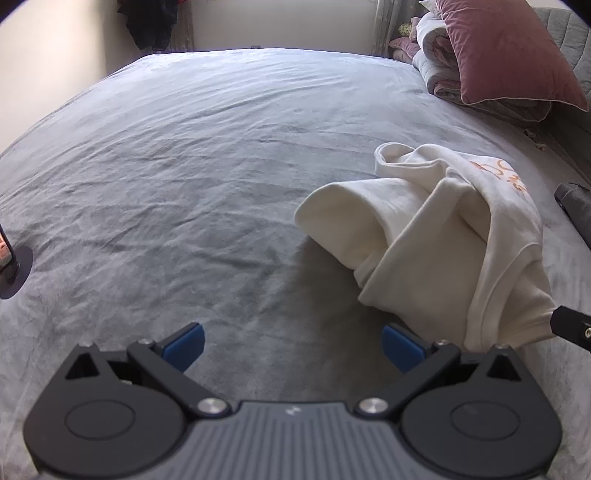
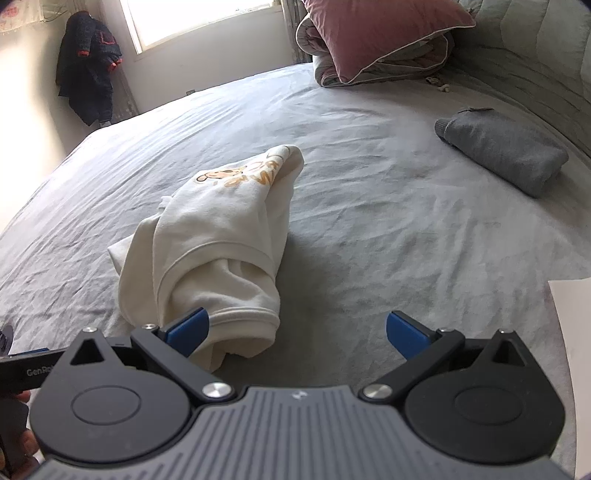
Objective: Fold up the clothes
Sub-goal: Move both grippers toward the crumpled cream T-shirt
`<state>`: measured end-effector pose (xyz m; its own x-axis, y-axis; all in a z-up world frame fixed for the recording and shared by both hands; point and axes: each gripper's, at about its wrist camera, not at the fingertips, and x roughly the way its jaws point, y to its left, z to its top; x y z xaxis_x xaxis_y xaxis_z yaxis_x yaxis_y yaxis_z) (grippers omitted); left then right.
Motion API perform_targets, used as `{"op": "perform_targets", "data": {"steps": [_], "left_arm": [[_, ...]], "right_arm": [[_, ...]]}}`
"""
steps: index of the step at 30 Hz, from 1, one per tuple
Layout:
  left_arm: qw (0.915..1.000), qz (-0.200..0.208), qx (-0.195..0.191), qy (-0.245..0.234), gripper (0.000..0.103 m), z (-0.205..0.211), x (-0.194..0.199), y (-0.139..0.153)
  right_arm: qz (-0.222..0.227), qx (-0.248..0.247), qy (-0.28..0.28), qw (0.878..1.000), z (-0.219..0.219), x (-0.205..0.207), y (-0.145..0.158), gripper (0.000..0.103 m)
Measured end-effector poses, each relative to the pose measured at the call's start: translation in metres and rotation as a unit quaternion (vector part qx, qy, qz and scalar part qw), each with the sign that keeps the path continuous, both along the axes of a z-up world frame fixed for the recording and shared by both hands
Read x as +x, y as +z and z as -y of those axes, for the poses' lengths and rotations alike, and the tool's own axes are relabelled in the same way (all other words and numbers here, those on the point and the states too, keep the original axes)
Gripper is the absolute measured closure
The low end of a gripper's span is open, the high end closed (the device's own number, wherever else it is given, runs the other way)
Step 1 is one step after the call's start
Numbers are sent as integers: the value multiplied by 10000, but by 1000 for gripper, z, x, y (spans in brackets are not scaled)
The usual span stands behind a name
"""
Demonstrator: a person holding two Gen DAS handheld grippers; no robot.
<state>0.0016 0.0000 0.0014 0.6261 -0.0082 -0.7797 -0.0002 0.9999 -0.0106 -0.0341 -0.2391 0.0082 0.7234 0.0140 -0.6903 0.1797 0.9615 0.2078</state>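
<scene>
Jaws of both claws stand spread wide with nothing between them; the left gripper (image 1: 291, 345) hangs over bare sheet just left of the cream shirt (image 1: 436, 236), and the right gripper (image 2: 297, 332) sits at the shirt's near hem, its left blue pad in front of the cloth, though whether it touches I cannot tell; neither has hold of anything.

Progress, as I judge it: the cream shirt lies bunched and half rolled on the grey bed (image 1: 184, 184), sleeves tucked under and the printed front twisted upward, so it has yet to be spread flat and folded; beyond it and to its right a grey garment (image 2: 506, 151) lies in a neat rectangle, which looks like a finished fold; one piece done, one in hand.

Right wrist view alone shows that grey garment whole, the cartoon print on the shirt, and a dark jacket (image 2: 88, 70) hanging in the far corner past the shirt; the left wrist view gives only a sliver of grey at its right edge, but shows the open stretch of bed left of the shirt; both show the pink pillow (image 2: 376, 29) on rolled bedding far behind.
</scene>
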Motion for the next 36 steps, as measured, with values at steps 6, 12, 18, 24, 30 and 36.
{"op": "perform_targets", "data": {"steps": [6, 12, 18, 24, 30, 36], "left_arm": [[10000, -17, -36, -22, 0, -4, 4, -2], [10000, -56, -64, -24, 0, -5, 4, -4], [9999, -112, -117, -14, 0, -8, 4, -3], [9999, -155, 72, 21, 0, -9, 11, -5], [9988, -345, 346, -102, 0, -9, 28, -15], [9977, -513, 413, -164, 0, -11, 42, -47]], "right_arm": [[-21, -63, -15, 10000, -3, -1, 0, 0], [-8, -15, 5, 10000, -6, 2, -2, 0], [-25, 18, 59, 10000, -10, 3, -5, 0], [-18, 22, 238, 9997, -13, 9, -5, 0], [-93, 36, 412, 9991, -18, 27, -9, 0], [-320, 102, 541, 9980, -21, 46, -22, 0]]}}
